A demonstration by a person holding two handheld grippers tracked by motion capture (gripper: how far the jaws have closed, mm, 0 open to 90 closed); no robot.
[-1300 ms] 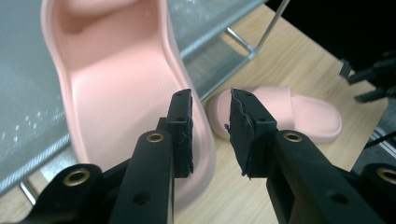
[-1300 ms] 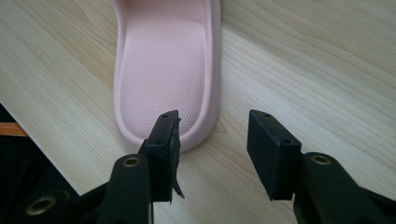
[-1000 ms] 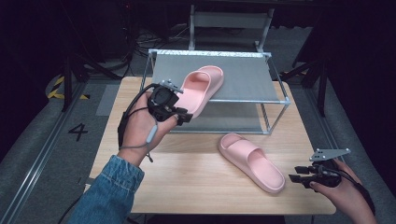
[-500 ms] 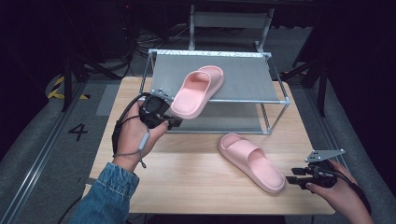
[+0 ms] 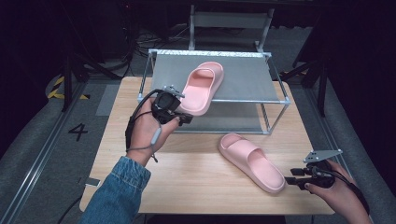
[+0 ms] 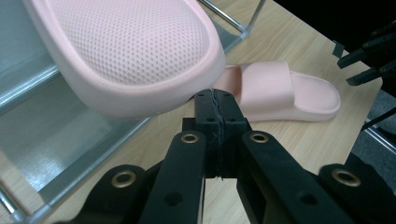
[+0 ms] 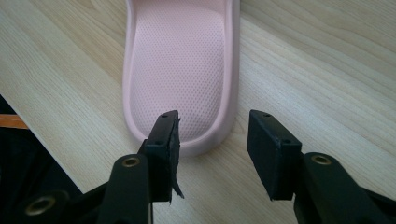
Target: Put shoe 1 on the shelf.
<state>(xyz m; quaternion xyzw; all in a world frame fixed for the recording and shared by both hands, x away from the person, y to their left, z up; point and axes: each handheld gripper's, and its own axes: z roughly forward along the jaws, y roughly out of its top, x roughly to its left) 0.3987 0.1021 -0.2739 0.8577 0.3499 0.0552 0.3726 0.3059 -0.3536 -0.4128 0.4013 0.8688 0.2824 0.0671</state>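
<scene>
Two pink slide sandals are being put on a metal shoe rack [image 5: 275, 91] at the far edge of the wooden table [image 5: 196, 172]; one sandal, the racked slide [image 5: 201, 86], lies on the rack's top shelf with its heel hanging over the front rail, while the second slide [image 5: 252, 161] lies flat on the table in front of the rack, toward the person's right

The left gripper [image 5: 183, 117] sits just below that overhanging heel, its jaws having just closed, pressed flat together with nothing between them; in the left gripper view the heel [image 6: 140, 70] hangs right above the shut tips [image 6: 215, 105], so that sandal looks released and placed

The right gripper [image 5: 295, 175] hovers just off the heel end of the second slide, jaws parted and holding nothing; in the right gripper view the slide's heel [image 7: 182, 93] lies straight ahead of the gap, its long axis running away from the jaws toward the rack, toe end farther off; the right hand is clearly the nearer one, so a short advance along that axis would likely bring the heel rim between the jaws
</scene>
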